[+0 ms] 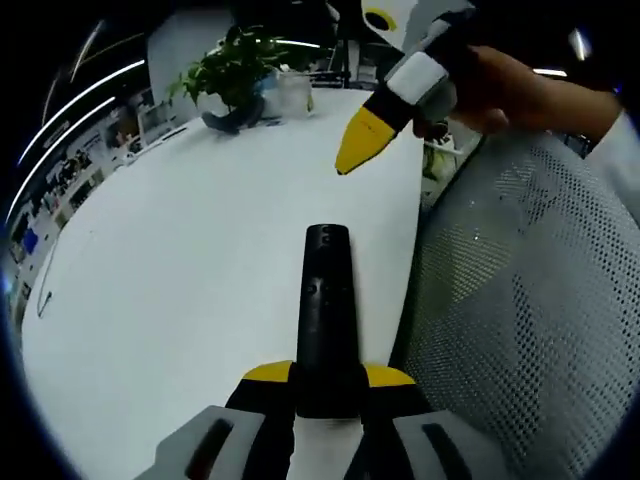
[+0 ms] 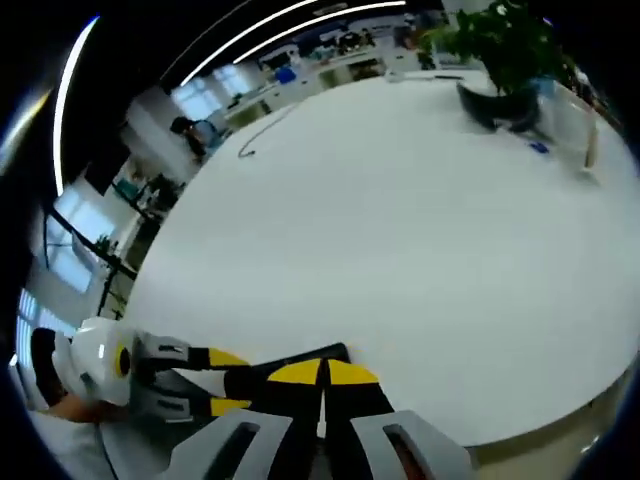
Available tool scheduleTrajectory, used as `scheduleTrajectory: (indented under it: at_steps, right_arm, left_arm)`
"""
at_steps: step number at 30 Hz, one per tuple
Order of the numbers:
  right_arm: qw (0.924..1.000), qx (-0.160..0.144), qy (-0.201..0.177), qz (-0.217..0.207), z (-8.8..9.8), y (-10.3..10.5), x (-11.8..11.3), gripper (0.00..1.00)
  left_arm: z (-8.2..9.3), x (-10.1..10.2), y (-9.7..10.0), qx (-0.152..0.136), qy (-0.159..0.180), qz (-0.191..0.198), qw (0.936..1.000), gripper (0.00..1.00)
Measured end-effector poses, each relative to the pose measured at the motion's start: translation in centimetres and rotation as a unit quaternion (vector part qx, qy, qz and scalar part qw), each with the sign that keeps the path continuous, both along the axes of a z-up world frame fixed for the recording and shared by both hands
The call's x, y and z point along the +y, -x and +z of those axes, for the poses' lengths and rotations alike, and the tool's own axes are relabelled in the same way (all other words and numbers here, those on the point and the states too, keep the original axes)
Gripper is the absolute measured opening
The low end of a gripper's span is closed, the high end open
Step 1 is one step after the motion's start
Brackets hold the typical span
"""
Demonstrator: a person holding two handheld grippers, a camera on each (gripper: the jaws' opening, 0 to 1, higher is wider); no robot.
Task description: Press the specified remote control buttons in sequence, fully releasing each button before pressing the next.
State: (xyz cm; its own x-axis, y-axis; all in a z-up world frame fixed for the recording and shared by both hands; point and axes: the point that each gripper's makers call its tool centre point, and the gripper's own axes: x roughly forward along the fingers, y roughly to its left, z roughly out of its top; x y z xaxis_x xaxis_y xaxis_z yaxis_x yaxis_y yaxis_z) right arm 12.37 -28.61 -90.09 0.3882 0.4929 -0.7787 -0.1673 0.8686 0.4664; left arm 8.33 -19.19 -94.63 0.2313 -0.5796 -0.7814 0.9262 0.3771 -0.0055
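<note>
Right now the left gripper point(image 1: 328, 385) is grasping the near end of the black remote control point(image 1: 327, 310), with one yellow fingertip on each side of it. The remote control points away over the white table point(image 1: 180, 300), close to the table's right edge. A small button can be seen on its top face, but which buttons are there is too small to tell.

Up high on the far right, a hand point(image 1: 500, 90) holds the right gripper point(image 1: 352, 152). Its yellow tips are pressed together with nothing between them, and they hang in the air, well apart from the remote control.

It looks like a pause between presses, with no button pushed down. Next, the right gripper probably needs to come down tip first onto the right button, press it, and lift fully off.

In the right gripper view, the left gripper point(image 2: 215, 380) sits just beside the right gripper's own closed tips.

A green plant point(image 1: 232, 68) stands at the far end of the table. A grey mesh chair point(image 1: 520, 300) sits just right of the table edge. Neither one blocks the way down.
</note>
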Motion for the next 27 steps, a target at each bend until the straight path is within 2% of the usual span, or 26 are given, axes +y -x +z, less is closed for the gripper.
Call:
scheduleTrajectory:
  at_steps: [1,3,5,7,11,13,20,27]
  right_arm:
    - [0.9999,0.017,-0.002,0.001,-0.7,0.2,0.2,0.0]
    - [0.9997,0.023,0.002,0.006,-1.7,-0.1,0.4,0.0]
    - [0.9986,0.048,0.017,0.014,-2.5,0.2,0.3,0.0]
    - [0.9981,0.052,0.026,0.02,-3.0,0.0,0.2,0.0]
    - [0.999,0.03,0.027,0.02,-2.7,-0.3,0.0,0.0]
    - [0.999,0.03,0.026,0.019,-2.8,-0.2,0.1,0.0]
    - [0.9982,0.056,0.016,0.017,-3.3,0.3,0.2,0.0]
    - [0.9971,0.073,0.016,0.008,-3.6,0.5,0.0,0.0]
  left_arm:
    - [0.0,-0.1,-0.1,-0.01,0.006,-0.009,0.9999,0.24]
    - [0.0,-0.1,-0.1,-0.013,0.013,-0.017,0.9997,0.24]
    - [0.0,-0.1,-0.3,-0.008,0.019,-0.015,0.9997,0.24]
    - [0.0,-0.1,-0.3,-0.002,0.023,-0.014,0.9996,0.24]
    - [0.0,-0.2,-0.3,0.0,0.03,-0.019,0.9994,0.24]
    - [0.0,-0.3,-0.2,-0.004,0.029,-0.027,0.9992,0.24]
    - [0.1,-0.6,0.2,-0.003,0.029,-0.05,0.9983,0.24]
    - [0.0,-0.6,0.2,0.004,0.037,-0.041,0.9984,0.24]
